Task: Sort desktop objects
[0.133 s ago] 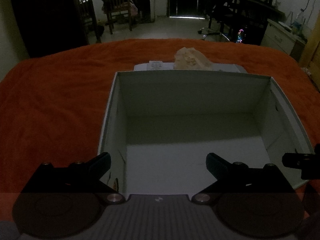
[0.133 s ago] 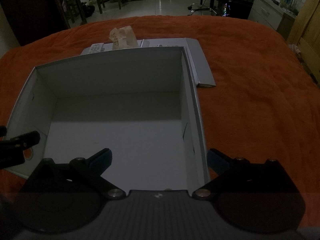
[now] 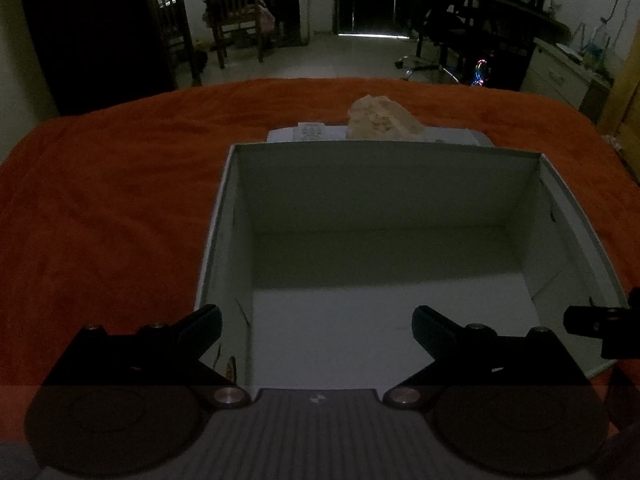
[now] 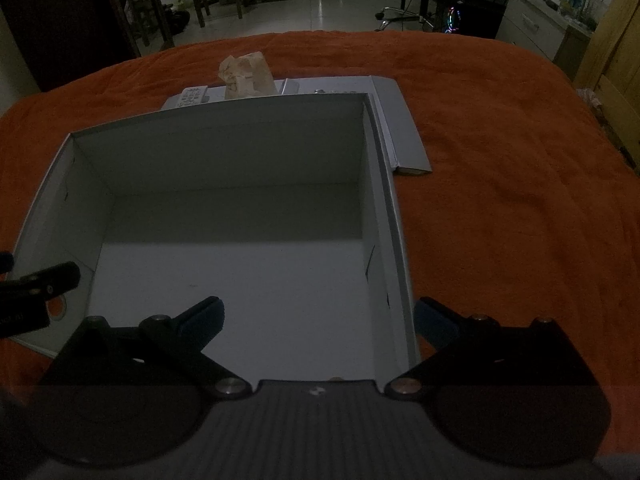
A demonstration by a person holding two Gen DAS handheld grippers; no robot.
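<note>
**Two spread hand-held grippers at the near corners of a bare white box**

On the left, an orange cloth over the counter, wrinkled, reaching to the far edge. Left hand-held gripper released, fingers wide apart, nothing between them; left fingertip outside the box's left wall, right fingertip over the box floor, so straddling that wall near the front corner. Whether touching the wall, cannot tell.

In the middle, a white cardboard box, lid off, upright, resting on the cloth; only bare floor and shadow visible inside. Just behind its far wall, a flat grey lid, lying on the cloth and sticking out to the right of the box. On the lid's left part, a small white calculator with rows of keys. Right beside the calculator, a crumpled wad of tan paper, also sitting on the lid, close to the box's far wall.

On the right, the right hand-held gripper likewise released, holding nothing, left fingertip over the box floor, right fingertip outside the right wall above the cloth. Contact with the wall not clear.

Beyond the counter, a dim room: wooden chair at left, office chair to the right, white drawers at far right.
</note>
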